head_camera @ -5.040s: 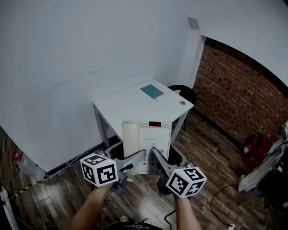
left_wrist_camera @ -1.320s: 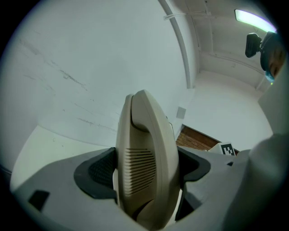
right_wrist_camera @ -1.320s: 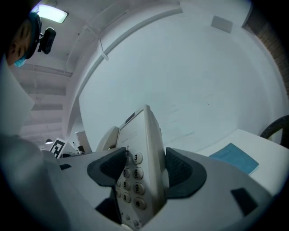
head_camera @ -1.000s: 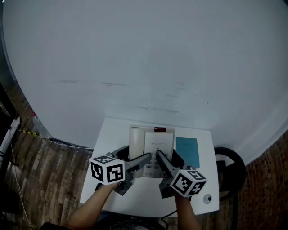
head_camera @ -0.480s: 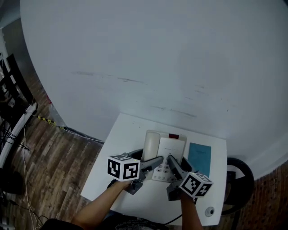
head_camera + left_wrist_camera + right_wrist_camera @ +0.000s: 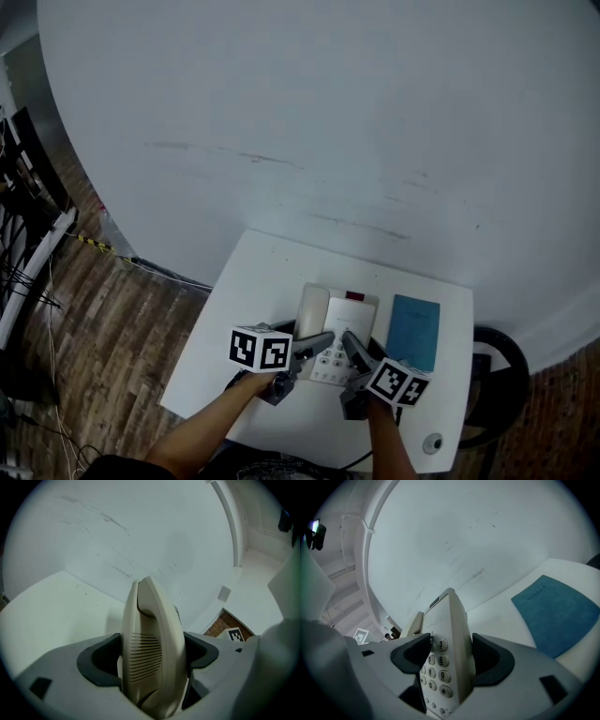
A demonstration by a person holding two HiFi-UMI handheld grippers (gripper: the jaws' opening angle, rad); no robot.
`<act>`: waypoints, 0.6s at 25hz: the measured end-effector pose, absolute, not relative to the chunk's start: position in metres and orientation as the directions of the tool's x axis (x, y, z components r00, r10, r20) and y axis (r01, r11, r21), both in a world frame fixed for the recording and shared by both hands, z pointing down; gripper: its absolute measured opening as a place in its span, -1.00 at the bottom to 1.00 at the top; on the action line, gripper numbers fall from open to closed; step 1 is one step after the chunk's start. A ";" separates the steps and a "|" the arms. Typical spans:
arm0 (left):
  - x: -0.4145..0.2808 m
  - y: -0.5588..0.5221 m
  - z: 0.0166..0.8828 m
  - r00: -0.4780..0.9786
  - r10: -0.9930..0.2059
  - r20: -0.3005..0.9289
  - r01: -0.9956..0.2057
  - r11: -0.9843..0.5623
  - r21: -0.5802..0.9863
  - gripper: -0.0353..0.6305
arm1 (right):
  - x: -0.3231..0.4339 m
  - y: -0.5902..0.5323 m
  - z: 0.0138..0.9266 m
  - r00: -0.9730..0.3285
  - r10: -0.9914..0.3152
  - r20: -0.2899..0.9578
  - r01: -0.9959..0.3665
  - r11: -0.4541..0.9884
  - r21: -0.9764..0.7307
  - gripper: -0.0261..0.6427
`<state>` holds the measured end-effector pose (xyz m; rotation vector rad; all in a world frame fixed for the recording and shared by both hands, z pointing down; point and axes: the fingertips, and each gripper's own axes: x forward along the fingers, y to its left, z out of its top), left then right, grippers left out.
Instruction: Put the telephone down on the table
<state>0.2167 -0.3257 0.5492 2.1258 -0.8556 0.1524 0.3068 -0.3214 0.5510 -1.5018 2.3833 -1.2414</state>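
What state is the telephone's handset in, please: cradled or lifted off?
Cradled: the handset lies along the left side of the telephone, with the left hand-held gripper shut on it.

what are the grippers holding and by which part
The telephone: the left gripper is shut on its handset side, the right gripper on its keypad edge.

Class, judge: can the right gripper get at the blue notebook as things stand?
Probably not yet. The right gripper is shut on the telephone, so its jaws are full. The blue notebook lies uncovered beside it, so the way itself looks free.
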 end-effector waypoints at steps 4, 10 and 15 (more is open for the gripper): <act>0.219 -0.326 0.572 0.754 -0.513 0.409 -0.631 -0.396 0.667 0.30 | 0.309 -0.319 0.577 -0.525 -0.760 0.383 -0.712 0.146 -0.686 -0.09; 0.225 -0.326 0.595 0.745 -0.494 0.449 -0.645 -0.362 0.673 0.30 | 0.315 -0.318 0.603 -0.529 -0.736 0.423 -0.696 0.092 -0.712 -0.09; 0.227 -0.326 0.614 0.735 -0.482 0.476 -0.656 -0.330 0.679 0.30 | 0.316 -0.317 0.621 -0.523 -0.719 0.458 -0.696 0.050 -0.717 -0.09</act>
